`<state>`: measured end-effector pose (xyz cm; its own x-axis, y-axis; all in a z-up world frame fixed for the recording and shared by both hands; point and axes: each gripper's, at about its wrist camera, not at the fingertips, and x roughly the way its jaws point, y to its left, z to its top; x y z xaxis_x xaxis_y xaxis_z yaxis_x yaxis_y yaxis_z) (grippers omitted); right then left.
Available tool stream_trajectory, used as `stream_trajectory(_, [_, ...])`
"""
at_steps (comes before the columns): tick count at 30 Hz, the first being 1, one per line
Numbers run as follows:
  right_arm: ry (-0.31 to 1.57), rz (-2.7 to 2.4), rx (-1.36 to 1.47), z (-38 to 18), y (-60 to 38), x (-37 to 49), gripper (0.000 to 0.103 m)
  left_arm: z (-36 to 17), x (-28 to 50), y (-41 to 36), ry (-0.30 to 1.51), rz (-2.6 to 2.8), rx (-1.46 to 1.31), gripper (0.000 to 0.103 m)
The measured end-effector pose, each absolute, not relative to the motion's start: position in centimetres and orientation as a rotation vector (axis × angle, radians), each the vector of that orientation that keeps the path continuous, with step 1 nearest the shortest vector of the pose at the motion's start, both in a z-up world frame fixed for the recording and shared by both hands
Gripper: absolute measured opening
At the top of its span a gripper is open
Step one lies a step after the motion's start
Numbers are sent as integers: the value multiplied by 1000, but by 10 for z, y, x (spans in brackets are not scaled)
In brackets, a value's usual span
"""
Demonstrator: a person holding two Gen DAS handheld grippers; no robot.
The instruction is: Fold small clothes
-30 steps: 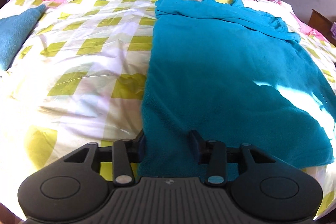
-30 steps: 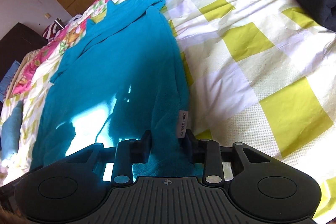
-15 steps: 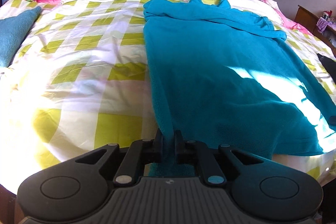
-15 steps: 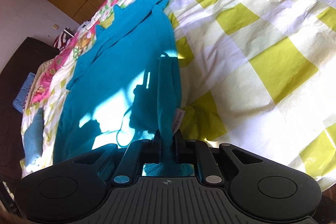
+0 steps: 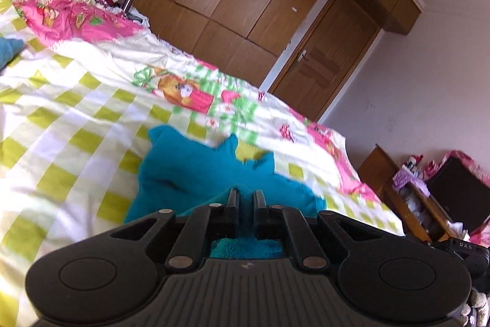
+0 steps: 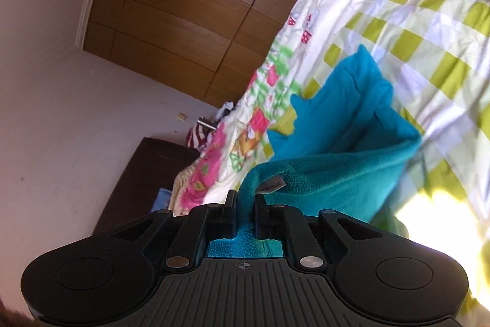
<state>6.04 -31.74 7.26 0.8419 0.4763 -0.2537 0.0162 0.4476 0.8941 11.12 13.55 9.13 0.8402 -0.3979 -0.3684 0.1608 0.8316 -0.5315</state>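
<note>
Both the left gripper point(image 5: 244, 195) and right gripper point(image 6: 246, 198) have fingers clamped on the teal fleece garment point(image 6: 343, 124). Its near hem is lifted, probably to fold it toward the far end on the bed point(image 5: 76, 112)

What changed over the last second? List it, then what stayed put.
Both tools closed on the near hem of the teal fleece: left tool, right tool. They then lifted it and carried it forward over the rest of the garment, which now doubles toward the collar. The checked bedcover and wardrobe stayed as they were.
</note>
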Motion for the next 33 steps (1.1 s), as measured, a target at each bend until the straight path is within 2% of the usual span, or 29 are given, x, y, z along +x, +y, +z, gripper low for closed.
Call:
stream_trajectory(5, [409,121,1085,63,-326,196,11,86,258,140,460,-201,-513,21])
stream_trajectory(8, [423,-66,1101,35,-331,261,11,53,347,133,552,-68,-425,22])
stream_trajectory(9, [443,-156,1049,20,-332,281,12,39,367,130,591,-37,-401,27])
stream_trajectory(11, [535,-260,1029,-8,-333,307,18,6,398,123,683,36,-341,27])
stream_trajectory(14, [619,-293,1028,-33,-337,321,21,-19,409,119,746,85,-301,29])
stream_trajectory(15, [620,-285,1015,-32,-338,320,24,-21,407,120,750,85,-314,34])
stream_trajectory(16, [621,-270,1001,-30,-338,318,28,-21,403,122,751,88,-322,38])
stream_trajectory(18, [633,-245,922,-19,-336,313,46,-17,396,126,756,109,-313,40])
stream_trajectory(23, [608,-270,672,16,-328,296,60,-16,379,127,791,171,-198,43])
stream_trajectory(27, [600,-259,530,27,-322,280,63,-7,362,127,791,155,-190,45])
stream_trajectory(33, [784,-259,417,-3,-312,286,61,-13,347,111,858,104,-144,51])
